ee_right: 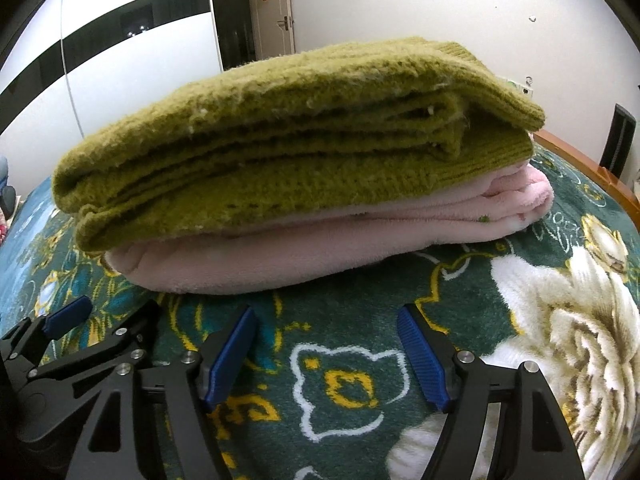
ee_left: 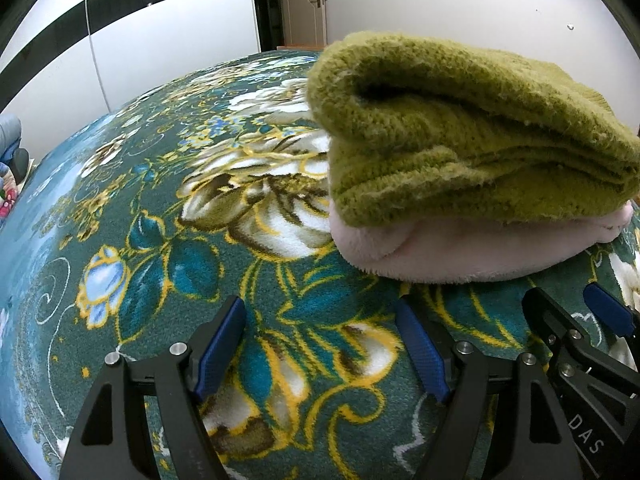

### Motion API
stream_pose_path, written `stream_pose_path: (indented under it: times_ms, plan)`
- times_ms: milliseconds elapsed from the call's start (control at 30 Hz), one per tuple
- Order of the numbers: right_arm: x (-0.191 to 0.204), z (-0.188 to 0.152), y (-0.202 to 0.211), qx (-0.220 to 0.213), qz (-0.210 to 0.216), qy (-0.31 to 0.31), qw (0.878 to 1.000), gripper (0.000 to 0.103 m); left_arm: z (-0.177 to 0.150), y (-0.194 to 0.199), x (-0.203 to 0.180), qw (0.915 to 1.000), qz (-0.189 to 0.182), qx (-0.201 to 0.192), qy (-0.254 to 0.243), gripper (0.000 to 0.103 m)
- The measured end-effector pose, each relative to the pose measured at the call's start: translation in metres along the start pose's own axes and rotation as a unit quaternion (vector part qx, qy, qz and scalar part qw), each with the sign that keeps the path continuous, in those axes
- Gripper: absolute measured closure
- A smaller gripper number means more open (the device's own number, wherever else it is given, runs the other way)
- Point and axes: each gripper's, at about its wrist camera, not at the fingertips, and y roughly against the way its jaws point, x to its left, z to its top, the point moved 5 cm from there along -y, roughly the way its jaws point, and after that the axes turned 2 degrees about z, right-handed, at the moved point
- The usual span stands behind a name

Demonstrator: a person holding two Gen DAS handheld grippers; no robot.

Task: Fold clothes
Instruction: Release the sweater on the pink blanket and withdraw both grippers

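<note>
From the left wrist view, the left tongs [ee_left: 322, 350] sit low over the floral bed cover [ee_left: 160, 208], their blue-padded fingers spread wide with nothing between them. Ahead and to their right lies the folded green sweater [ee_left: 460, 136], stacked on a folded pink garment [ee_left: 460, 256], both resting on the bed. The right tongs [ee_left: 580, 320] show at the lower right edge, with the letters "DAS" readable on their black frame.

From the right wrist view, the right tongs [ee_right: 326, 352] are likewise spread and empty, pointing level at the stack just ahead: green sweater [ee_right: 280, 152] atop pink garment [ee_right: 280, 256]. The left tongs [ee_right: 108, 316] appear at the lower left, also spread.
</note>
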Motion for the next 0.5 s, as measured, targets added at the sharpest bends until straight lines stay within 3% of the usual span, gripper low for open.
stream_pose_path:
  times_ms: [500]
  plan:
    - [0.0026,-0.0040,-0.0034,0.001,-0.005,0.003,1.000,0.026,-0.0007,-0.0019,0.0009,1.0000,-0.004,0.002,0.005,0.024]
